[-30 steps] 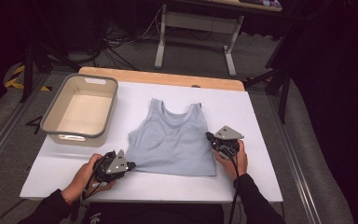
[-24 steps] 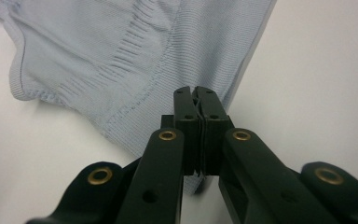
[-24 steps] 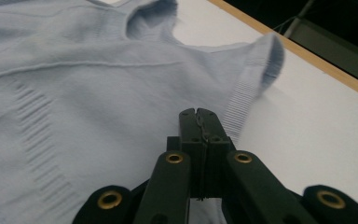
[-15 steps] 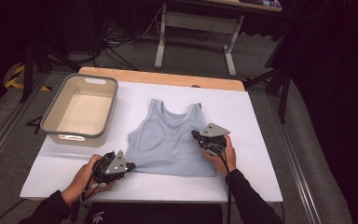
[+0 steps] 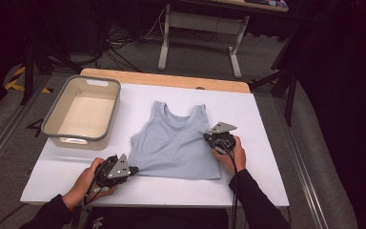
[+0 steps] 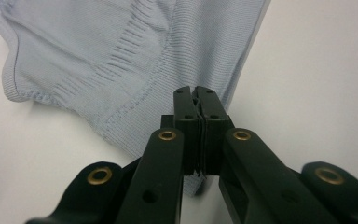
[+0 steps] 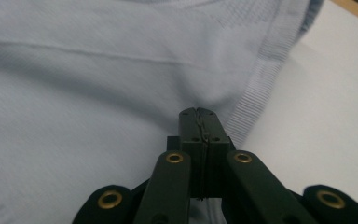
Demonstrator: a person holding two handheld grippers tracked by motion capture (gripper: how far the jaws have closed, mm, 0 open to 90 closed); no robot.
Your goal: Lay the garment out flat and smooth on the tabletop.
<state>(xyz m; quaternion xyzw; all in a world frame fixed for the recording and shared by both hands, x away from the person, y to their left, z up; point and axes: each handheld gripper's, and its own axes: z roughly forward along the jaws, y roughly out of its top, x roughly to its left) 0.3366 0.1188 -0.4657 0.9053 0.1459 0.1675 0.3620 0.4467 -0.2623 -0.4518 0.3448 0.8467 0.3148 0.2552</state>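
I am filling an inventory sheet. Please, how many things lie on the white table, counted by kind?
Light blue knit tank top: 1
Beige plastic bin with grey rim: 1
Black hand-held claw: 2, left and right
Total: 4

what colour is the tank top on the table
Pale blue-grey, ribbed knit tank top; it shows best in the left gripper view.

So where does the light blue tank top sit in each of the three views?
High view: the tank top lies flat at the table's centre, right of the bin.
Left gripper view: tank top upper left and centre.
Right gripper view: tank top across the left and top.
Shared landmark: the white tabletop.
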